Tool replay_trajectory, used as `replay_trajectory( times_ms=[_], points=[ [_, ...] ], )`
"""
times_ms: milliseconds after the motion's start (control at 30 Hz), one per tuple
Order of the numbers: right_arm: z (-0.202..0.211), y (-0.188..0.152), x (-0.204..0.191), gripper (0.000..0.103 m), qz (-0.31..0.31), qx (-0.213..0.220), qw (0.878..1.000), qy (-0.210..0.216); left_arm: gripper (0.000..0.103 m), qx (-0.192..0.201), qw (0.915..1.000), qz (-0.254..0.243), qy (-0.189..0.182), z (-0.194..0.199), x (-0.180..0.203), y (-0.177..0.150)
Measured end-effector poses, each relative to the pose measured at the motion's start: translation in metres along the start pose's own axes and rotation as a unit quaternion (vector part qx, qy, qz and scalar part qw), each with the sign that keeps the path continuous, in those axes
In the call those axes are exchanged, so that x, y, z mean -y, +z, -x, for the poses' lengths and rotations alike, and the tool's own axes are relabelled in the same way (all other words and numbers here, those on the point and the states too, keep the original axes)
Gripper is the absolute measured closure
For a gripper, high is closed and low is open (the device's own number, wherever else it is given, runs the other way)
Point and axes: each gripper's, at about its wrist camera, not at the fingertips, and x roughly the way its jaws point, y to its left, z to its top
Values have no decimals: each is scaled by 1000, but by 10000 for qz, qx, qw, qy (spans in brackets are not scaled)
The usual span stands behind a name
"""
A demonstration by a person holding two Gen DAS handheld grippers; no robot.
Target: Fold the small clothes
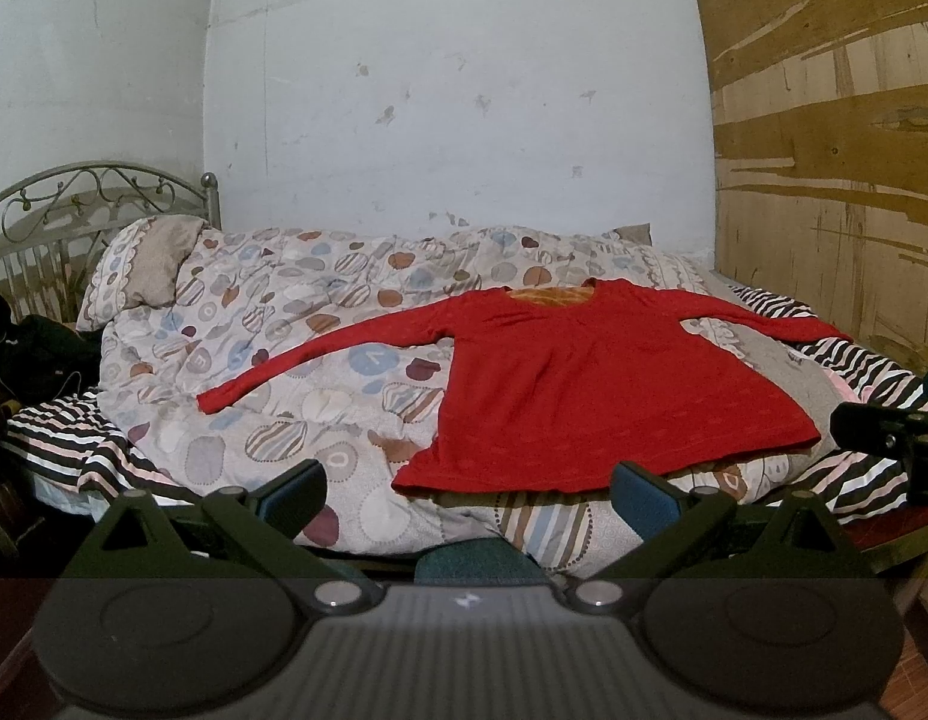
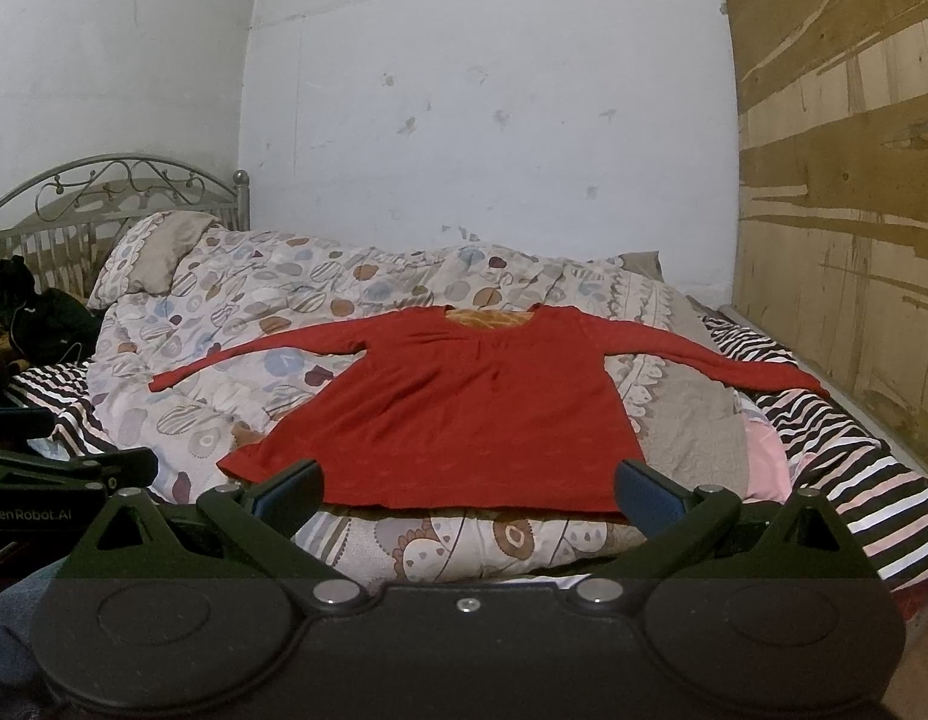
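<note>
Red top point(image 2: 464, 408): I see it flat on the quilt point(image 2: 236, 324), sleeves spread.
Left tool point(image 1: 469, 498): wide, empty.
Right tool point(image 2: 469, 495): wide, empty.

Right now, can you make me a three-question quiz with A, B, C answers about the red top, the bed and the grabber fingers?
1. Where does the red long-sleeved top lie?
A. on the floor
B. spread on the patterned quilt
C. hung on the metal headboard

2. How many sleeves of the top are stretched out sideways?
A. none
B. one
C. two

3. How do the left gripper and the right gripper stand?
A. both open, holding nothing
B. both shut on the top
C. one shut on a pillow

Answers:
1 B: the top rests flat on the quilt.
2 C: one sleeve reaches out to each side.
3 A: each pair of fingers stands wide apart, with no cloth between them.
</note>
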Motion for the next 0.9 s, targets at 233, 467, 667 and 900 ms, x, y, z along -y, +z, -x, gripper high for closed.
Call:
replay_trajectory(
  times_ms=[233, 467, 667, 900],
  points=[
    [-1, -1, -1, 0, -10, -25, 10000, 4, 0, -81, 10000, 22, -13, -1, -4, -3],
    [-5, -1, 0, 0, -109, -164, 9998, -29, 1, -442, 9990, 11, -47, -20, -3, -2],
    [-37, 17, 13, 0, -256, -815, 9960, -258, 0, -885, 9952, -362, -196, -63, 3, 23],
    [-81, 43, 34, 0, -317, -1233, 9884, -831, 0, -1016, 9944, -219, -218, -115, 1, 67]
  ],
)
